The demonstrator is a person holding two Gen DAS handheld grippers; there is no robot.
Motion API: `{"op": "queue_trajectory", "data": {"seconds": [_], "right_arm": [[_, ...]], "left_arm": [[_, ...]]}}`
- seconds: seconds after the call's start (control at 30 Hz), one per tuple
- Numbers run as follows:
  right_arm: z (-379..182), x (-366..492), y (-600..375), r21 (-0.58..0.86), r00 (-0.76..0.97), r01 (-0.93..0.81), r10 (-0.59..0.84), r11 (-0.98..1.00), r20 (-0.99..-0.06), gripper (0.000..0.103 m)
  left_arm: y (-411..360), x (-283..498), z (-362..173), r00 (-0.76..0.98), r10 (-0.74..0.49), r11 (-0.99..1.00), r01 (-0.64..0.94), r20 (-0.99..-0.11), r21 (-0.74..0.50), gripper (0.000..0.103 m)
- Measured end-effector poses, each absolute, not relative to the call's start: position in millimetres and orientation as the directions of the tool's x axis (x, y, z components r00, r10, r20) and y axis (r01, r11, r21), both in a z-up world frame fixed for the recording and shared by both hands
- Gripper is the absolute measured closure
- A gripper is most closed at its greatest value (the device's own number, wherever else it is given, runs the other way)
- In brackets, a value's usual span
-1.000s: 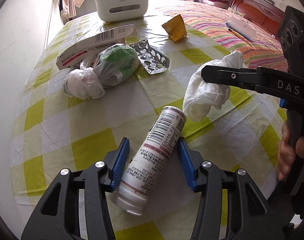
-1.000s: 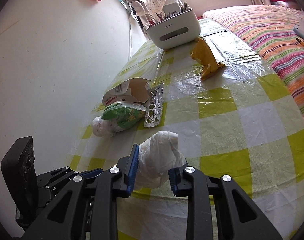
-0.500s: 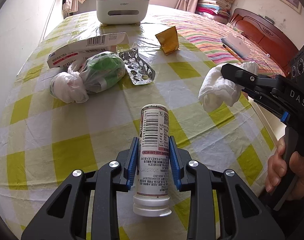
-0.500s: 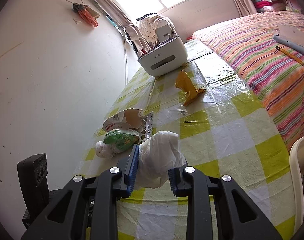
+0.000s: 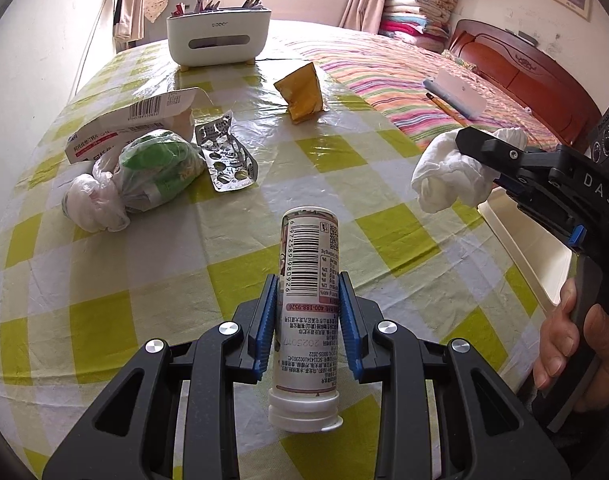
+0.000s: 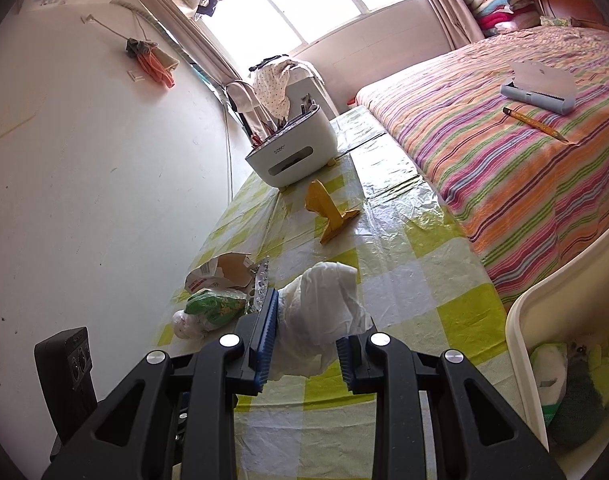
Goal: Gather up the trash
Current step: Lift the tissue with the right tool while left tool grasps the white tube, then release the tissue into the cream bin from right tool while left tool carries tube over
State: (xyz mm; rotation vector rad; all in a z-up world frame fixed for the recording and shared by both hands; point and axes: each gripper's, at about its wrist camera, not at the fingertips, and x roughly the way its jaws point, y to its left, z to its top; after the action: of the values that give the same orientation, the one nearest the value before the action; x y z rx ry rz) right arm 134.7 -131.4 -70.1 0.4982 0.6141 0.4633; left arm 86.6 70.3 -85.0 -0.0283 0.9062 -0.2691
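left tool [image 5: 307,308]: clamps white tube [image 5: 309,300], frame centre
right tool [image 6: 306,332]: clamps crumpled tissue [image 6: 324,320], above counter [image 6: 416,280]

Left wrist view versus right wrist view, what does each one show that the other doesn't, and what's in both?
Only the left wrist view shows the left claw shut on the white tablet tube, and the hand holding the other tool.

Only the right wrist view shows trash inside the white bin, plus the window.

Both show the crumpled tissue in the right claw, the yellow wrapper, the blister pack and the white organiser.
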Motion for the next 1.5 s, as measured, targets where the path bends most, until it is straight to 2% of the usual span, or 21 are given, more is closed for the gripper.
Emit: {"op": "queue_trajectory", "data": {"seconds": [0.47, 1.07, 1.5], "right_arm": [[-62, 116, -169, 0.539, 0.809, -0.181, 0.436, 0.823, -0.394, 0.077], [-59, 91, -231, 0.586, 0.872, -0.086, 0.345, 0.806, -0.347, 0.077], [-68, 82, -267, 0.585, 0.895, 0.058, 0.217, 0.809, -0.389, 0.077]], "left_arm": [[23, 77, -73, 0.623, -0.303, 0.944, 0.298, -0.721, -0.139, 0.075], [-51, 80, -70, 0.597, -0.352, 0.91, 0.398, -0.721, -0.114, 0.075], [-102, 75, -54, 0.581, -0.4, 0.873, 0.477, -0.709, -0.101, 0.075]]}}
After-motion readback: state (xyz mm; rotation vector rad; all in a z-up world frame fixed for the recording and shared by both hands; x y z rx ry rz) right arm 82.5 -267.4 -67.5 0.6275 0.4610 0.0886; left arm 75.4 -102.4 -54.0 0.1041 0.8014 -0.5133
